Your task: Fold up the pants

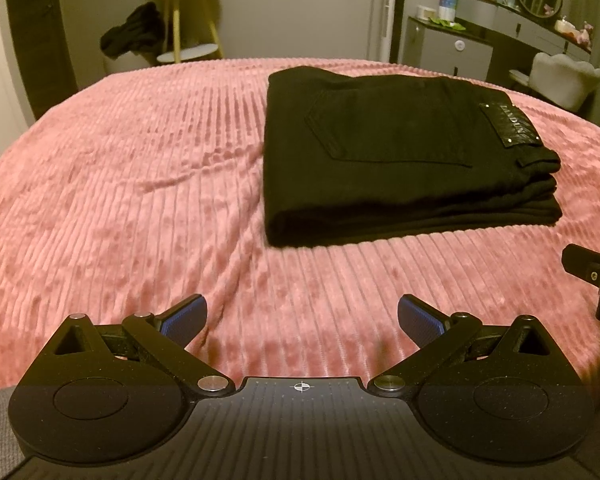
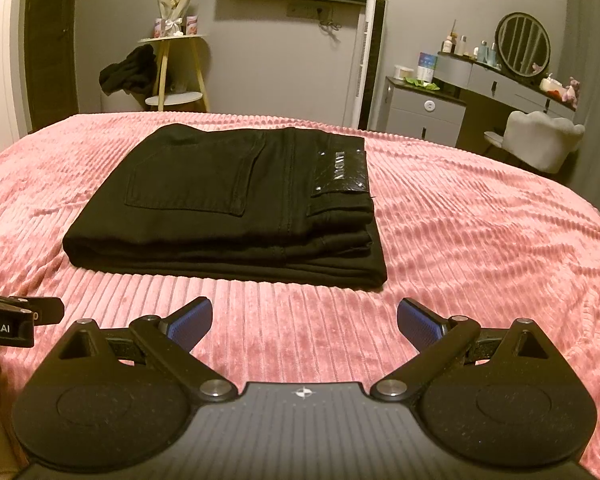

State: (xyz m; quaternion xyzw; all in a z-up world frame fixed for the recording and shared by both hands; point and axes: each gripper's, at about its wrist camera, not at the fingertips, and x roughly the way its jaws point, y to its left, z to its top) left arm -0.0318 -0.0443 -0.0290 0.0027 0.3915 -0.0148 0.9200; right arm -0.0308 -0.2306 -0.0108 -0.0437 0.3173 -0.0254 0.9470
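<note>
Black pants [image 1: 400,160] lie folded in a neat stack on the pink ribbed bedspread [image 1: 140,200], back pocket and a shiny waistband patch facing up. They also show in the right wrist view [image 2: 228,208]. My left gripper [image 1: 302,320] is open and empty, held over the bedspread in front of and to the left of the pants. My right gripper [image 2: 304,322] is open and empty, just in front of the stack's near edge. Each gripper's body shows at the edge of the other's view.
Beyond the bed stand a small wooden side table [image 2: 172,68] with dark clothing [image 2: 128,70] draped beside it, a tall white tower fan [image 2: 370,60], a grey dresser with a round mirror [image 2: 522,44] and a white chair [image 2: 540,140].
</note>
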